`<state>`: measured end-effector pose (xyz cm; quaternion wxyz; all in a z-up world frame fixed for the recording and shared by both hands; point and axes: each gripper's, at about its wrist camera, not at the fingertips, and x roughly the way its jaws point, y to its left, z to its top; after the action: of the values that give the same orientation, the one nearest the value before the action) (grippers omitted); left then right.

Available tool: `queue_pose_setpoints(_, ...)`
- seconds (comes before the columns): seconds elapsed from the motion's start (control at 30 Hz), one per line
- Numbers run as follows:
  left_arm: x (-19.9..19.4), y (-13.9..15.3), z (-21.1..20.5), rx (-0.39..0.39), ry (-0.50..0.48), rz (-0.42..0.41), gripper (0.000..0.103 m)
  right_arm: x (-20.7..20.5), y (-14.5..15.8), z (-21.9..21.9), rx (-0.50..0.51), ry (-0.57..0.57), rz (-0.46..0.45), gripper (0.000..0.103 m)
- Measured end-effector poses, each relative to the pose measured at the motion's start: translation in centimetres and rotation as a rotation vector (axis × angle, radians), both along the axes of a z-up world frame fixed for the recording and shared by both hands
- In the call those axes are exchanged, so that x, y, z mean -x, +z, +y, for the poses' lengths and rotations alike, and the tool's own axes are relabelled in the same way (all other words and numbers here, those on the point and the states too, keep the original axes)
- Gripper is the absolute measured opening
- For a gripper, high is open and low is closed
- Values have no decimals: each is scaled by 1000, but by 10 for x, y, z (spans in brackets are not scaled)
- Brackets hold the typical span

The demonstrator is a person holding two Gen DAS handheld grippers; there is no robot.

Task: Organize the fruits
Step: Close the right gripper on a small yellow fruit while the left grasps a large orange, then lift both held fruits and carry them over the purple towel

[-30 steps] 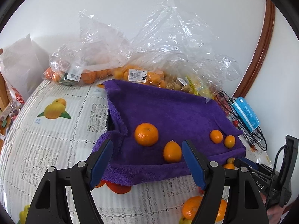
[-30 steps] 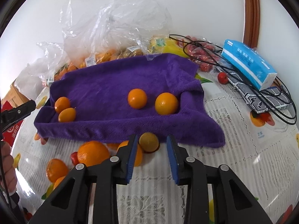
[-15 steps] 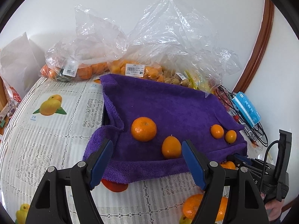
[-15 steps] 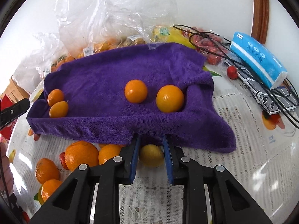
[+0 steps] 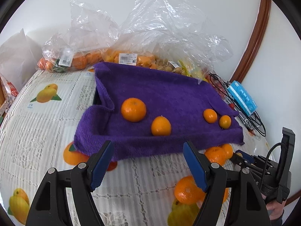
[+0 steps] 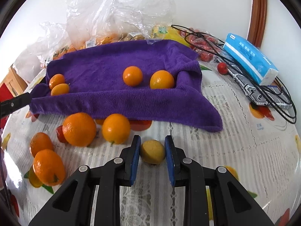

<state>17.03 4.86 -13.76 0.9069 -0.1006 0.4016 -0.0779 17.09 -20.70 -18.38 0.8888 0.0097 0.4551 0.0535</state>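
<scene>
Right wrist view is showing the right gripper (image 6: 152,151) clamping a small yellowish fruit (image 6: 152,152) between its blue pads, just in front of the near edge of the purple towel (image 6: 105,64). The towel is lying over the table (image 6: 235,150), which is wearing a white lace cloth printed with fruit. Four oranges are sitting on the towel: a small pair (image 6: 57,84) at its left end and two larger ones (image 6: 148,79) near its right fold. Four more oranges (image 6: 79,129) are lying loose on the table to the left of the gripper, two of them touching the towel's hem. A blue tissue pack (image 6: 250,58) and black cables (image 6: 278,94) are resting at the right, and clear plastic bags (image 6: 116,13) of fruit are piling up behind the towel.

In the left wrist view, the left gripper (image 5: 148,162) is hanging over the table with its jaws spread wide and holding nothing, facing the towel's front edge.
</scene>
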Motion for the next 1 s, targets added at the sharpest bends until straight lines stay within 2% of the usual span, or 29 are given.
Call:
queue_pose_setpoints(0.23,18,-6,-16,52,-71,46,74,22,8,-19,-52,-44,-13,26)
queue_pose_setpoints(0.5,24,-24,-45,-5,-141,128,71,46,1,-26,-41,-41,-4,26)
queue_pose_setpoints(0.57,23,-29,-48,-10,-151,146,64,49,1,-23,-29,-34,-7,27)
queue_pose_setpoints(0.6,23,-31,-51,-25,-152,141,64,49,1,-22,-26,-27,-8,27)
queue_pose_setpoints(0.63,25,-30,-54,-44,-153,121,55,49,0,-21,-24,-26,-9,27)
queue_pose_setpoints(0.67,25,-31,-56,-48,-168,125,41,49,0,-21,-25,-26,-9,27)
queue_pose_setpoints(0.83,28,-30,-52,-122,-147,99,41,49,1,-27,-67,-35,-11,26)
queue_pose_setpoints(0.93,26,-33,-41,-99,-121,104,42,50,0,-26,-76,-28,-10,26)
queue_pose_setpoints(1.0,27,-34,-41,-117,-110,84,42,50,0,-25,-72,-20,-10,26)
